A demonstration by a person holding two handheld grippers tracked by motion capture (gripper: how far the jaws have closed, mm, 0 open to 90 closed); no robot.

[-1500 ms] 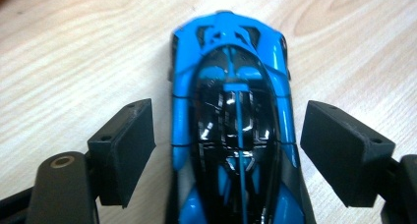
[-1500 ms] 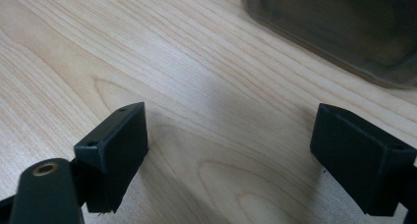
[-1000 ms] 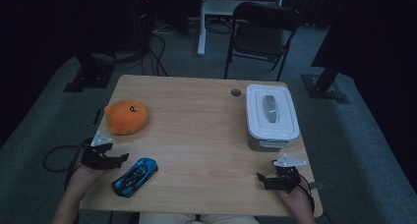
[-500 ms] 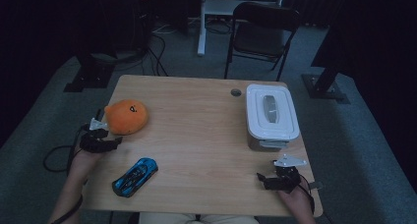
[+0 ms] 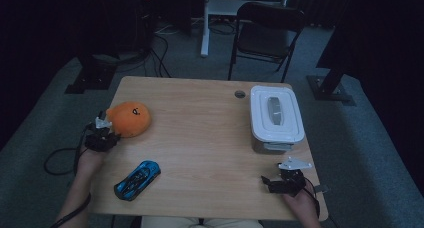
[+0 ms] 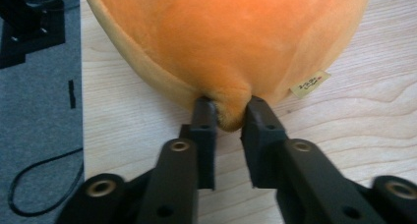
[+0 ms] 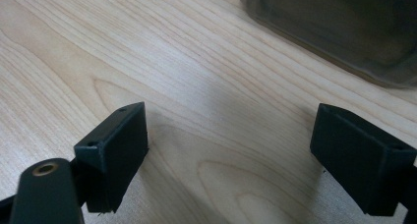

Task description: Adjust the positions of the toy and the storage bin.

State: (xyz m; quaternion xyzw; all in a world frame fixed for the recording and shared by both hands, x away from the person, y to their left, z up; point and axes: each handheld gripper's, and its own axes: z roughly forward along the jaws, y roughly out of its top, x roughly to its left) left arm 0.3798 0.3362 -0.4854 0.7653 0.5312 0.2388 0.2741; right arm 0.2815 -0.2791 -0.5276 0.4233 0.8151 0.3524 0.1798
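The high view is dimly lit, with darkness around the table [image 5: 210, 138]; both gripper views are rendered bright and slightly soft.

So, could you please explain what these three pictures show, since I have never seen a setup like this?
No robot arm here: a person sits at a wooden table and holds a two-jaw gripper in each hand. The high view looks down from above the person's side. The other two pictures come from cameras riding on the grippers, looking along their black jaws.

On the table lie an orange plush toy, a blue toy car and a white lidded box.

The left gripper has just closed, and its jaws pinch a fold of the plush at its edge. The right gripper rests near the box with its jaws wide open over bare wood, holding nothing.
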